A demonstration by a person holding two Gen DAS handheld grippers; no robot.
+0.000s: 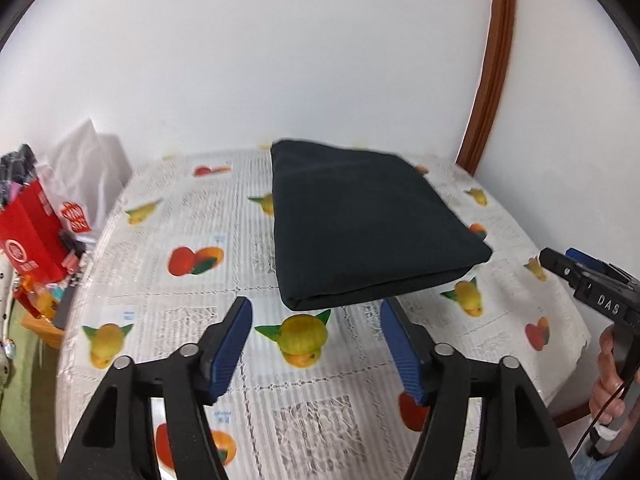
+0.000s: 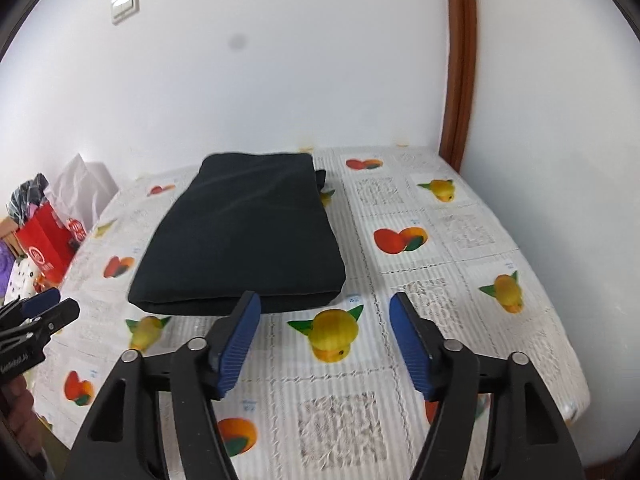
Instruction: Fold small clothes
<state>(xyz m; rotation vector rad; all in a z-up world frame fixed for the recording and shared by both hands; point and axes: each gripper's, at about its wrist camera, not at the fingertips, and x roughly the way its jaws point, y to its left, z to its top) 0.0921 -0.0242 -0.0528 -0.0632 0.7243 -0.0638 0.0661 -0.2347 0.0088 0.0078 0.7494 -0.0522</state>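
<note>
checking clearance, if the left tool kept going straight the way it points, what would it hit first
Probably the near folded edge of the dark folded cloth, which lies just beyond the open left tool on the fruit-print tablecloth; depth is hard to judge, so it might touch the tablecloth first.

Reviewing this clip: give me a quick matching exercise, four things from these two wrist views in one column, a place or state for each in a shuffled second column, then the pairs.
Things:
1. dark garment
2. left gripper
3. red bag
4. light switch

Places or states:
A. on the white wall, high up
B. folded into a flat rectangle on the fruit-print tablecloth
C. beside the table's left edge
D. jaws open, nothing between them

Pairs: 1-B, 2-D, 3-C, 4-A
</note>
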